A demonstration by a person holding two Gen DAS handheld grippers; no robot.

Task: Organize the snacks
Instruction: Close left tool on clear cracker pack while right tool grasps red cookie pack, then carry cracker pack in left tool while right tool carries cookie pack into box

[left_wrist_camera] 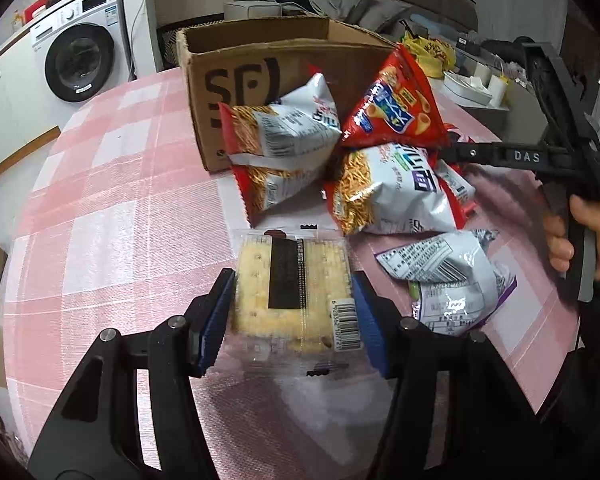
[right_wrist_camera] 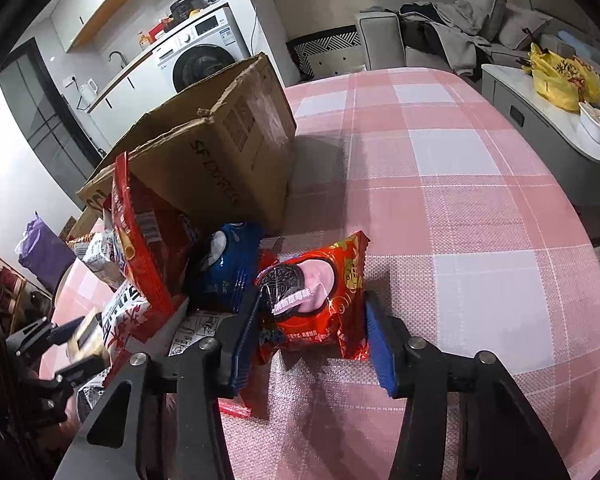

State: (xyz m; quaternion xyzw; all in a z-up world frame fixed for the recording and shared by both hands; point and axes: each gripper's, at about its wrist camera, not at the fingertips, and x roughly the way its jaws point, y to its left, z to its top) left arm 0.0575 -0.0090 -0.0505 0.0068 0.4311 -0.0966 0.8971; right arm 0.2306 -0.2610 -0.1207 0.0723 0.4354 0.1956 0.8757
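Left hand-held gripper (left_wrist_camera: 294, 312) clamps the cracker pack (left_wrist_camera: 292, 288); right hand-held gripper (right_wrist_camera: 312, 340) brackets the red cookie pack (right_wrist_camera: 316, 300), not visibly closed.
Slick film could slip; the cardboard box (left_wrist_camera: 260, 76) waits at twelve o'clock.

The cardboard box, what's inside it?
Only the bare brown inner wall of the cardboard box shows near its open top. Its front wall hides the bottom, so any snacks inside cannot be seen. The noodle snack bags lean outside, against its front.
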